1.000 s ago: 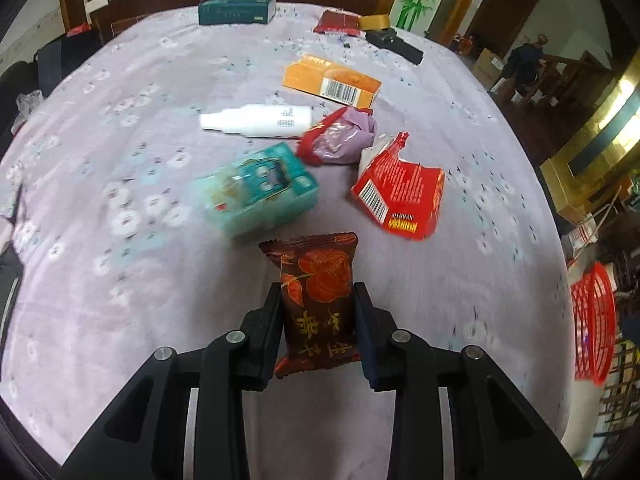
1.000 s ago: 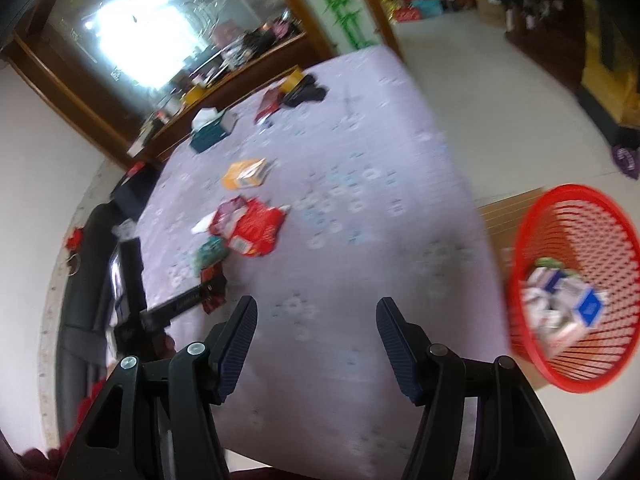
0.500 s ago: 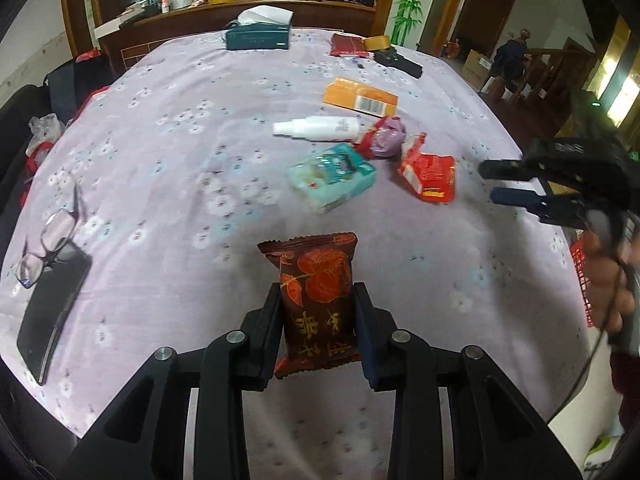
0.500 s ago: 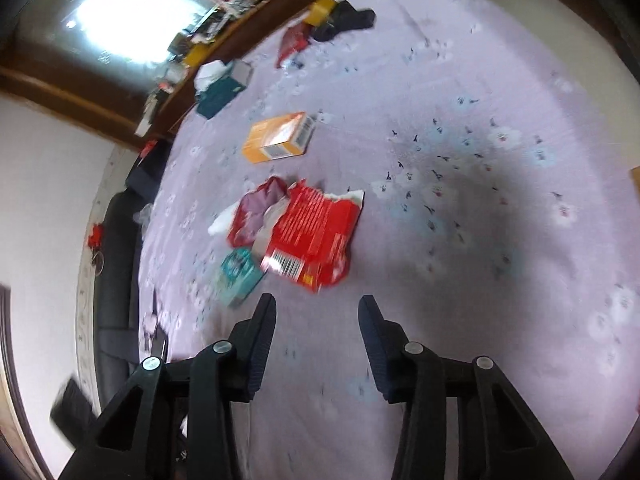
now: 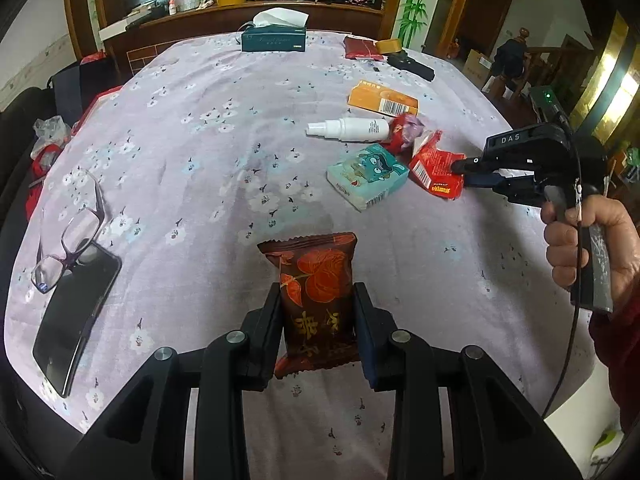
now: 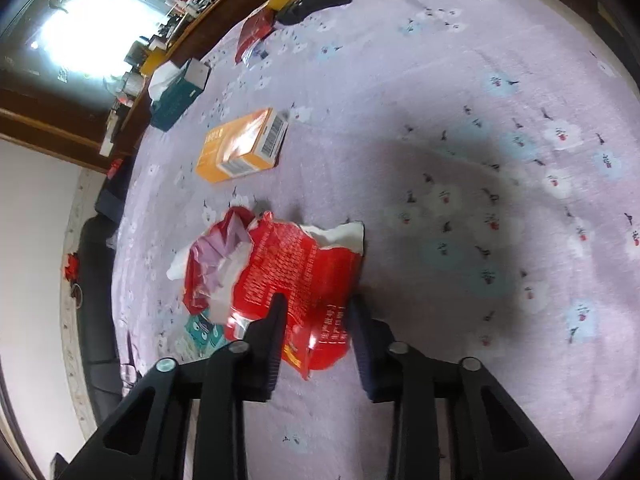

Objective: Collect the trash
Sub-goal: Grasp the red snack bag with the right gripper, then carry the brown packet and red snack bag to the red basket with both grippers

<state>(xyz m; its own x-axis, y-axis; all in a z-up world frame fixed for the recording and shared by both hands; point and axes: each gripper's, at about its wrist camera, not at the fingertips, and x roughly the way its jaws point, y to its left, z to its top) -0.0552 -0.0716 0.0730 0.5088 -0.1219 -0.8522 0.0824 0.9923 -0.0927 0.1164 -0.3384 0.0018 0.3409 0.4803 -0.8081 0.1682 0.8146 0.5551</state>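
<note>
The crumpled red foil snack wrapper (image 6: 304, 280) lies on the lilac flower-printed tablecloth (image 5: 192, 152), just beside a teal cartoon-printed tissue pack (image 5: 367, 174), and overlaps a torn red-and-pink plastic wrapper (image 6: 212, 264). The right gripper (image 6: 316, 312) has just been closing and now pinches the wrapper's near edge between its fingers; the left-wrist view shows its tips (image 5: 460, 168) on that edge. The left gripper (image 5: 318, 320), held above the cloth, is clamped on a dark brown sealed snack packet with a red leaf print (image 5: 316, 292), gripped low on its body.

Risks, as judged. The hold on the red wrapper takes only a margin of thin foil, so a quick lift could let it slide out or tear. Because it overlaps the pink wrapper, the lift may drag that piece or nudge the tissue pack. The white spray bottle (image 5: 352, 128) and the orange barcode-printed carton (image 6: 242, 146) lie near on the far side.

Room for moving. The cloth to the right of the wrapper in the right-wrist view is bare, giving a clear way out. The black phone (image 5: 76, 312) and purple-framed glasses (image 5: 68, 248) near the table's left edge lie well apart from both grippers. No bin is in view.
</note>
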